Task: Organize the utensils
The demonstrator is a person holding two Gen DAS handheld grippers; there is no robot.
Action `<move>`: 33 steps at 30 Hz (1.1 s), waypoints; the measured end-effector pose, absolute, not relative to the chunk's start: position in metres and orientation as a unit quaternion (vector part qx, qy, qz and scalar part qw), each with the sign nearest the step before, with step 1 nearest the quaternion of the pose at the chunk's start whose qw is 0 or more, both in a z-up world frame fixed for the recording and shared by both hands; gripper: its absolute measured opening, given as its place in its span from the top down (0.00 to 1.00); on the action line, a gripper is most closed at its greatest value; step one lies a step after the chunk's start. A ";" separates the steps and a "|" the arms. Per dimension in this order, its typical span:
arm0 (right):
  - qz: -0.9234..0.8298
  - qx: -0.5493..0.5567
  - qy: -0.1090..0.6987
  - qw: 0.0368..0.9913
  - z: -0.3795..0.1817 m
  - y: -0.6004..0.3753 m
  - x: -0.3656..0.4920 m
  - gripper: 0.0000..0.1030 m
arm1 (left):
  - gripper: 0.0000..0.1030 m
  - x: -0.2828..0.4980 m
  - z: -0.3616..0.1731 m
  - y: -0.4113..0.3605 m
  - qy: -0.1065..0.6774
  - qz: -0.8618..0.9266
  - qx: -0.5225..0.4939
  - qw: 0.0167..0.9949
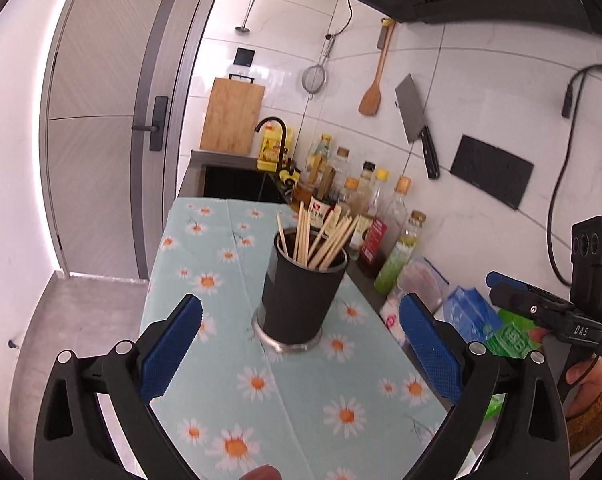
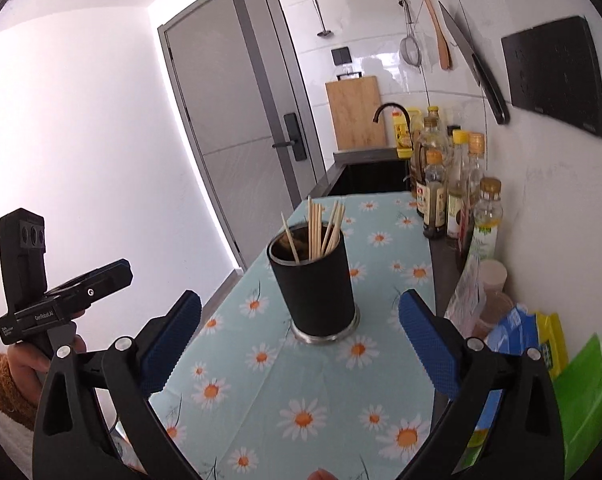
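Observation:
A black cylindrical holder [image 1: 299, 292] [image 2: 315, 290] with a steel base stands upright on the daisy-print cloth [image 1: 229, 360] [image 2: 301, 400]. Several wooden chopsticks [image 1: 321, 240] [image 2: 321, 228] stick out of it, fanned to different sides. My left gripper [image 1: 301, 344] is wide open just short of the holder, its blue pads [image 1: 173, 352] apart from it. My right gripper [image 2: 299, 340] is also wide open, with the holder a little beyond its blue pads [image 2: 429, 344]. Neither gripper has anything in it. Each view catches the other gripper from the side.
Oil and sauce bottles [image 1: 381, 220] [image 2: 453, 184] line the wall on the right. Plastic bags and packets [image 1: 473, 316] [image 2: 541, 344] lie at the near right. Behind the cloth is a dark sink [image 1: 237, 184] with a black tap. A cleaver, spatula, strainer and cutting board hang on the tiles.

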State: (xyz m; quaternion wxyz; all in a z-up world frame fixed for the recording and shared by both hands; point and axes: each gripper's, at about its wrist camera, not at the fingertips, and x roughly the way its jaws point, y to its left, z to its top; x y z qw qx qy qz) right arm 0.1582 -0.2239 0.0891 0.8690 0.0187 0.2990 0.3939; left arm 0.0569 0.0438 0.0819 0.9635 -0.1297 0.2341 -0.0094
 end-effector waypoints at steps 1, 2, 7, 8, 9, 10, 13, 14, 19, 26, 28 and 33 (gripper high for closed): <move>0.394 0.017 0.304 0.867 0.086 -0.225 0.154 0.05 | 0.06 0.054 0.079 0.041 0.239 -0.008 -0.127 0.963; 0.394 0.016 0.308 0.866 0.083 -0.227 0.150 0.05 | 0.06 0.053 0.077 0.038 0.243 -0.007 -0.125 0.962; 0.389 -0.004 0.318 0.864 0.071 -0.229 0.130 0.05 | 0.06 0.042 0.065 0.030 0.266 0.001 -0.132 0.955; 0.388 -0.006 0.320 0.864 0.069 -0.229 0.127 0.05 | 0.06 0.041 0.062 0.030 0.270 0.001 -0.136 0.953; 0.387 -0.008 0.324 0.863 0.065 -0.228 0.124 0.05 | 0.06 0.040 0.061 0.029 0.273 0.000 -0.137 0.952; 0.387 -0.010 0.326 0.863 0.064 -0.228 0.122 0.05 | 0.06 0.039 0.059 0.028 0.275 0.001 -0.136 0.952; 0.387 -0.016 0.329 0.861 0.058 -0.227 0.113 0.05 | 0.06 0.035 0.052 0.023 0.281 0.003 -0.131 0.951; 0.387 -0.018 0.329 0.861 0.057 -0.226 0.111 0.05 | 0.06 0.034 0.049 0.020 0.284 0.001 -0.128 0.950; 0.387 -0.016 0.329 0.861 0.056 -0.229 0.105 0.05 | 0.06 0.028 0.036 0.013 0.297 0.001 -0.121 0.947; 0.381 -0.015 0.343 0.858 0.045 -0.231 0.106 0.05 | 0.06 0.024 0.025 0.006 0.309 0.001 -0.114 0.944; 0.384 -0.010 0.348 0.855 0.042 -0.231 0.107 0.05 | 0.06 0.025 0.024 0.004 0.313 0.001 -0.114 0.943; 0.386 -0.014 0.355 0.851 0.038 -0.227 0.109 0.05 | 0.06 0.027 0.019 0.003 0.320 -0.002 -0.128 0.939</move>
